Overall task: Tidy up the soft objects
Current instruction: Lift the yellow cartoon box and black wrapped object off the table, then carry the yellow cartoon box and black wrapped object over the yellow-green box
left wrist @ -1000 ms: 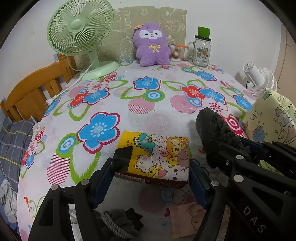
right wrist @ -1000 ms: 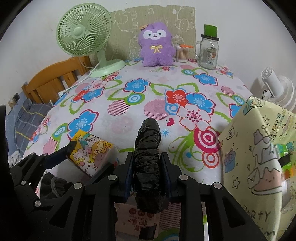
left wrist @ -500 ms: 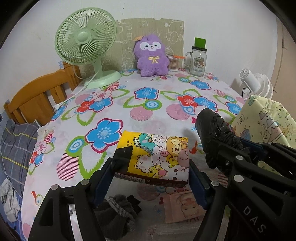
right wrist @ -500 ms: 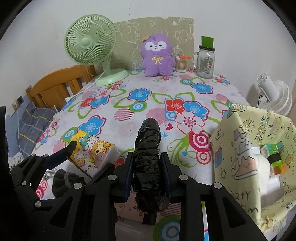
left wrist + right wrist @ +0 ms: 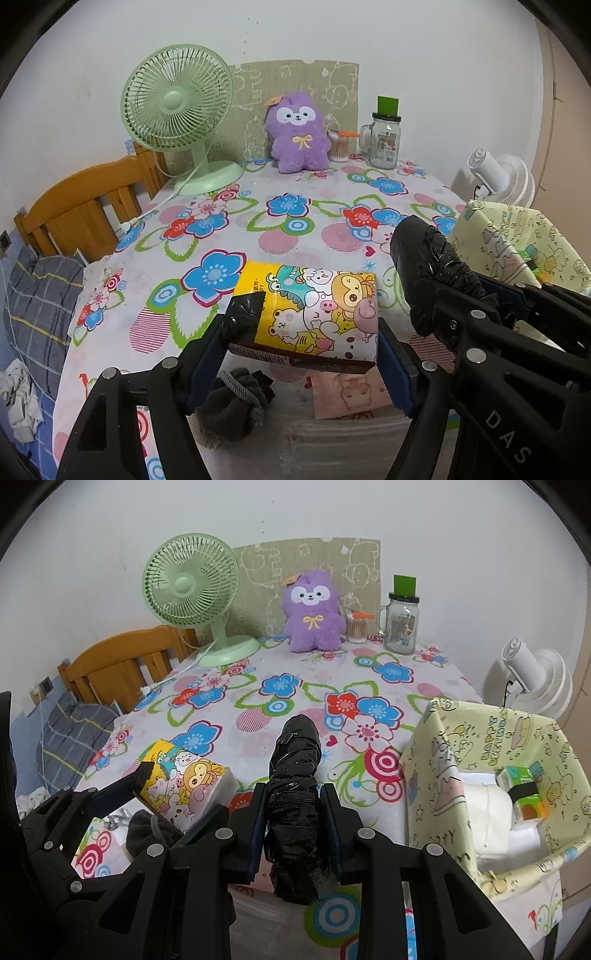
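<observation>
Both my tools have risen off the worktop (image 5: 295,236). My left tool (image 5: 303,332) pinches the cartoon tissue pack (image 5: 317,310). My right tool (image 5: 293,812) clamps the black roll (image 5: 295,775).

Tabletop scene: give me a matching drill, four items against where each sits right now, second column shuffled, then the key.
Items:
1. cartoon tissue pack
2. black bag roll
3. purple plush
4. green carton

Places:
A. inside the yellow fabric bin
B. clamped in the right gripper
C. far table edge, between the green fan and the glass jar
D. clamped in the left gripper

Pairs: 1-D, 2-B, 3-C, 4-A
</observation>
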### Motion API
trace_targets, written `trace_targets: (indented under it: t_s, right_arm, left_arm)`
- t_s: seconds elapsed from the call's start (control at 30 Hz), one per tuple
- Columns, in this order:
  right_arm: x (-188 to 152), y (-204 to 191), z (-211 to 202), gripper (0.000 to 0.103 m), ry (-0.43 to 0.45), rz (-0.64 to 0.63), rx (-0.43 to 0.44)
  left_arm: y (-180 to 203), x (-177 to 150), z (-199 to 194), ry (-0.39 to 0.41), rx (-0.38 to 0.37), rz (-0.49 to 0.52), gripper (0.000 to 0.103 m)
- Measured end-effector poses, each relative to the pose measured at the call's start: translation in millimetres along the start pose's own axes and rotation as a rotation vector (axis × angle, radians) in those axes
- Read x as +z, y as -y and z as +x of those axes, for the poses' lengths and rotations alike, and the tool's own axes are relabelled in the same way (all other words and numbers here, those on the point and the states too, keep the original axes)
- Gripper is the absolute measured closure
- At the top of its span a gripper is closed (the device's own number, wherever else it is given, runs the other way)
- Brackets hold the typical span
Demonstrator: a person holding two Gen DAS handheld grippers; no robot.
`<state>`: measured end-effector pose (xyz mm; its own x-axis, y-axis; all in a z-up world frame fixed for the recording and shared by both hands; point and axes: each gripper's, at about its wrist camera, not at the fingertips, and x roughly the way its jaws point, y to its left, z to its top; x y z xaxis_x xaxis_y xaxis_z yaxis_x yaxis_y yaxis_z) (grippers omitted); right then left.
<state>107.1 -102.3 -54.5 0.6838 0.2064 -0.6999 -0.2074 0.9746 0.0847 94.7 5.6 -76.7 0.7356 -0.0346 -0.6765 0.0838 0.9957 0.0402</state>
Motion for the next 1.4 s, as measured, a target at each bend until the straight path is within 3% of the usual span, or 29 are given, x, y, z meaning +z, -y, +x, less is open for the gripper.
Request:
trace_targets:
  t_s: [1.4]
  right_arm:
    - [-6, 17, -89, 0.071, 0.158, 0.016, -0.022]
  left_arm:
    - [29, 0, -82, 0.162, -0.011, 0.036, 0.026]
